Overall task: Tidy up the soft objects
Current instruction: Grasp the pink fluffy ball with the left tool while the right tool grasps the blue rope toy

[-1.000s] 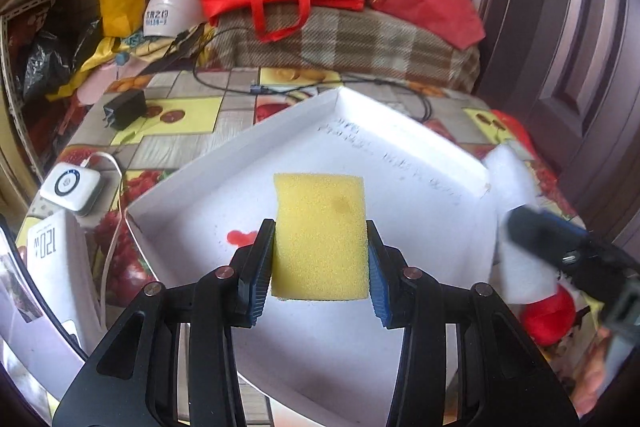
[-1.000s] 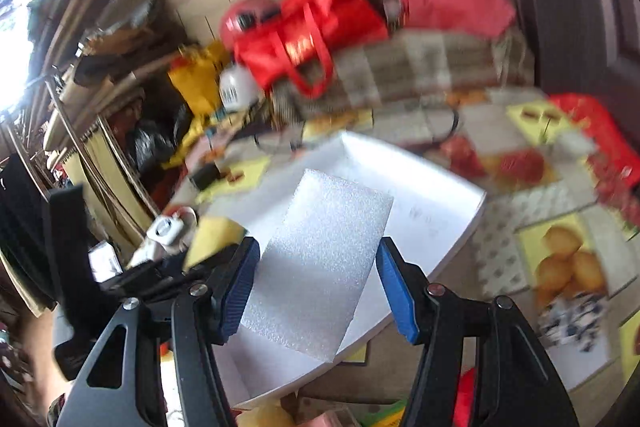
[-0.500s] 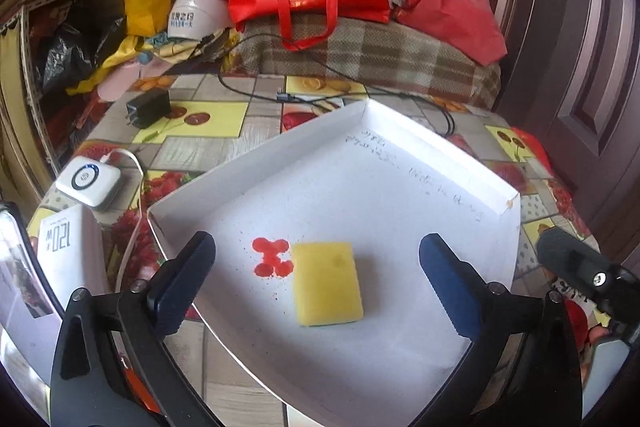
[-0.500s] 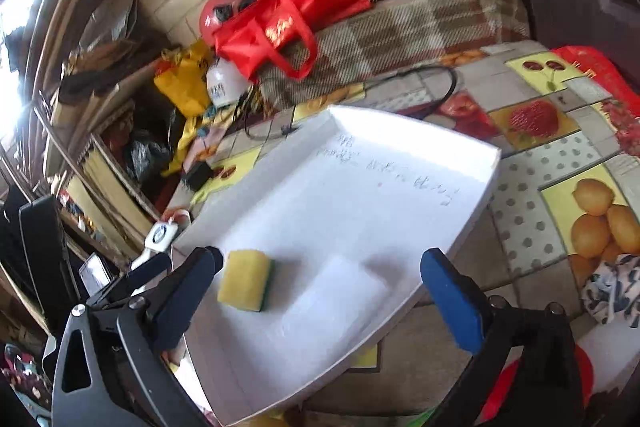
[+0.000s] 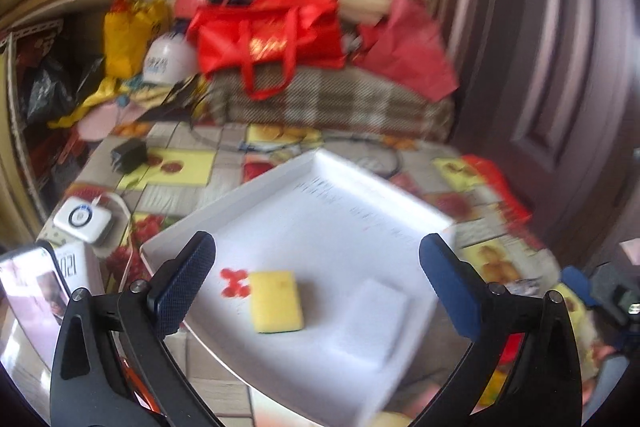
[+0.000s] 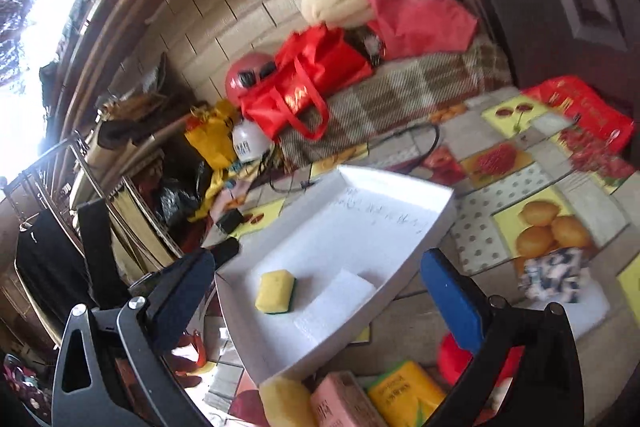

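- Left wrist view: your left gripper [image 5: 316, 267] has its jaws spread wide with nothing between them. The yellow sponge [image 5: 276, 301] lies flat inside the white tray [image 5: 240, 203], beside the red mark, and the white foam sheet [image 5: 374, 319] rests just to its right.
- A second ago those jaws were clamped on the sponge above the tray; now it is released and the view sits higher and further back.
- Right wrist view: your right gripper [image 6: 316, 287] is likewise fully open and empty. The sponge [image 6: 275, 291] and foam sheet [image 6: 332, 305] lie side by side in the tray [image 6: 400, 183].
- A second ago the foam hung between these jaws; now it is down.
- More soft pieces wait below the tray's near edge: a yellow sponge [image 6: 284, 403], a pink block [image 6: 344, 407] and a yellow packet [image 6: 404, 399].
- For the next pick, I'd keep both claws open, lift clear of the tray wall, then take 1 item each, squeezing gently.
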Motion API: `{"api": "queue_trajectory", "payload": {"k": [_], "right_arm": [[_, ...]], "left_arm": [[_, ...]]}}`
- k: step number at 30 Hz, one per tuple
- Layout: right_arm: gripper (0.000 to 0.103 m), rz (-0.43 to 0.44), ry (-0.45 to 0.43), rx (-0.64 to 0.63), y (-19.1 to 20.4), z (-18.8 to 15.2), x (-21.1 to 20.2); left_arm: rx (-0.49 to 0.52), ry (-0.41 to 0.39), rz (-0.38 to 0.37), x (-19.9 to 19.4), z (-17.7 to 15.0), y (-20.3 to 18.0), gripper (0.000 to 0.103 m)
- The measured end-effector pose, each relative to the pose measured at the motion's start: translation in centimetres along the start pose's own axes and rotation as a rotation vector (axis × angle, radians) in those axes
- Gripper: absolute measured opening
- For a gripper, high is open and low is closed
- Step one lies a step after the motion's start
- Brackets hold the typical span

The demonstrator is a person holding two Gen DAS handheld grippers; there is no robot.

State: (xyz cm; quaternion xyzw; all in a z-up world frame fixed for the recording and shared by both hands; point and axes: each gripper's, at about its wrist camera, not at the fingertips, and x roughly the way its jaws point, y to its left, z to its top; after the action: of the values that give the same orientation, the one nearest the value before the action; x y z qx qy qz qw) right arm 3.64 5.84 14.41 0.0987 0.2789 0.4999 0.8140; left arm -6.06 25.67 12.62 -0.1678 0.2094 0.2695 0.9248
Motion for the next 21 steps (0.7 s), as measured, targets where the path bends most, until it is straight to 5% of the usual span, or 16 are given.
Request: {"api": "queue_trajectory", "payload": {"k": [5, 8, 11, 15, 21], "right_arm": [[0.103, -0.035, -0.052, -0.018, -1.8, -0.6, -3.8], [0.103, -0.08, -0.04, -0.049, -3.3, -1.5, -5.4], [0.103, -0.154, -0.019, -0.059, -5.6, -2.8, -7.2], [0.103, -0.259, 0.073, -0.029, -8.7, -3.7, -7.6], [0.103, -0.223, 0.181, -0.059, -9.1, -5.8, -7.0]], "left_arm": [[0.101, -0.056, -0.112, -4.9, -0.5, -2.3, 0.103], [0.167, -0.04, -0.195, -7.4, -3.4, -2.8, 0.103], [0.219, 0.056, -0.291, -8.6, -7.2, -2.5, 0.103], [0.264, 0.194, -0.322, -9.3, -12.1, -2.6, 0.103], [0.401, 0.333, -0.334, -9.6, -17.7, -4.9, 0.103]]}}
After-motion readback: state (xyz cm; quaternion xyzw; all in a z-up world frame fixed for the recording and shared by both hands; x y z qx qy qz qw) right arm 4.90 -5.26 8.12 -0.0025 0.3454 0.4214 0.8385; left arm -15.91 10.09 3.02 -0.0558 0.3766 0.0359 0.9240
